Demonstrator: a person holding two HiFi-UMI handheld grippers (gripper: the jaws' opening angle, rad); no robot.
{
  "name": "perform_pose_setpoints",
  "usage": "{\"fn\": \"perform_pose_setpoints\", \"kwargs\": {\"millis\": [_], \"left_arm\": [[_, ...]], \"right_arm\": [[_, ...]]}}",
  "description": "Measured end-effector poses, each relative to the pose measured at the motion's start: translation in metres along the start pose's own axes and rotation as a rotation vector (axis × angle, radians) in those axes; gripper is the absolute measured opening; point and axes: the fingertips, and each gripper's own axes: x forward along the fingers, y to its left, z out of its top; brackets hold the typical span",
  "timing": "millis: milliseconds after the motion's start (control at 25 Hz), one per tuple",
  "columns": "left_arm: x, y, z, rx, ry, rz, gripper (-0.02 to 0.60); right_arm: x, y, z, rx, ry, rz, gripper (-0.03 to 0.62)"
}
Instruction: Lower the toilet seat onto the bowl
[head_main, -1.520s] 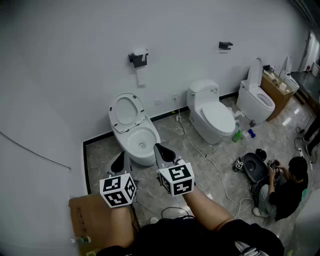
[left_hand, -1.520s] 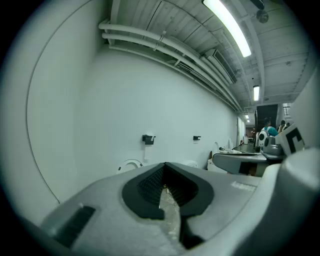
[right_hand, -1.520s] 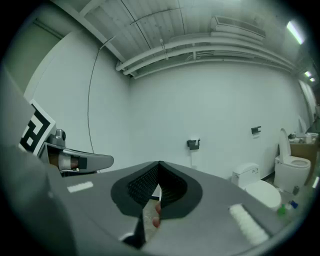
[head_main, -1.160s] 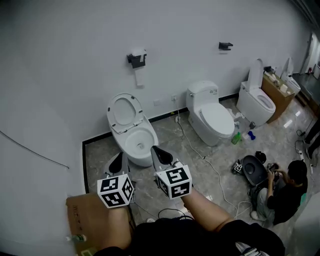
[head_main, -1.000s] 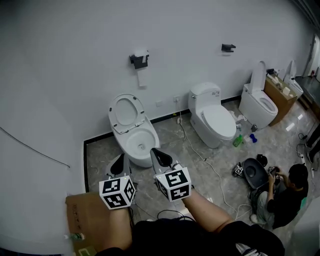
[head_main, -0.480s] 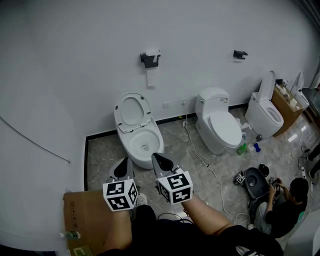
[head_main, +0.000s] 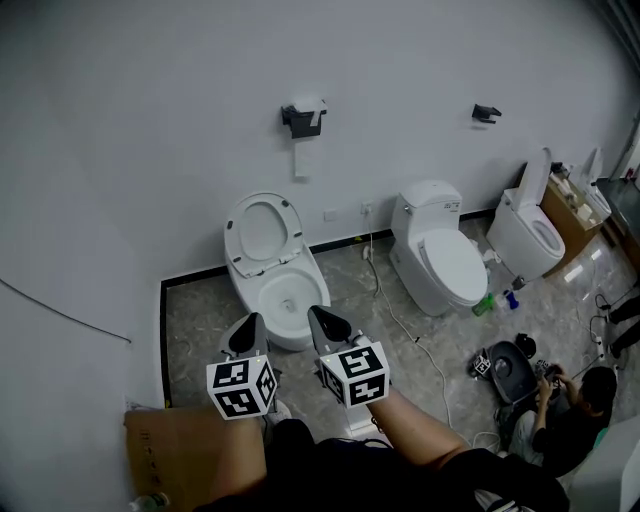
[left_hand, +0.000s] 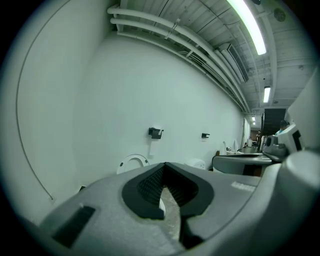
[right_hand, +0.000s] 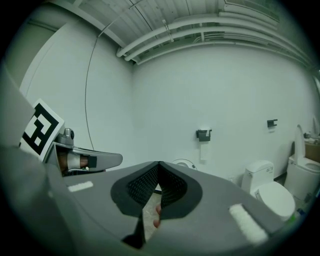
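Note:
The white toilet (head_main: 285, 295) stands against the wall with its seat (head_main: 262, 228) raised upright over the open bowl. Both grippers hover side by side just in front of the bowl's near rim, apart from it. My left gripper (head_main: 247, 335) is shut with nothing in it, and my right gripper (head_main: 322, 325) is shut and empty too. In the left gripper view the raised seat (left_hand: 131, 162) shows beyond the closed jaw tips (left_hand: 164, 165). The right gripper view shows the seat (right_hand: 184, 163) past the closed tips (right_hand: 158, 164).
A second toilet (head_main: 440, 262) with its lid down stands to the right, a third (head_main: 530, 225) with lid up farther right. A paper holder (head_main: 305, 115) hangs on the wall. Cables (head_main: 400, 320) cross the floor. A person (head_main: 560, 420) sits low right; a cardboard box (head_main: 190, 450) lies low left.
The head view has shifted a little, and the toilet now sits slightly nearer the grippers. Both grippers stay shut in front of the bowl, and the seat is still upright.

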Motion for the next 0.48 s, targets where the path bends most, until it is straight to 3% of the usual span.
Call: {"fn": "perform_pose_setpoints", "kwargs": {"millis": [480], "left_arm": [[0.072, 0.102, 0.015, -0.046, 0.014, 0.000, 0.008]], "right_arm": [[0.121, 0.008, 0.015, -0.045, 0.021, -0.016, 0.008]]}}
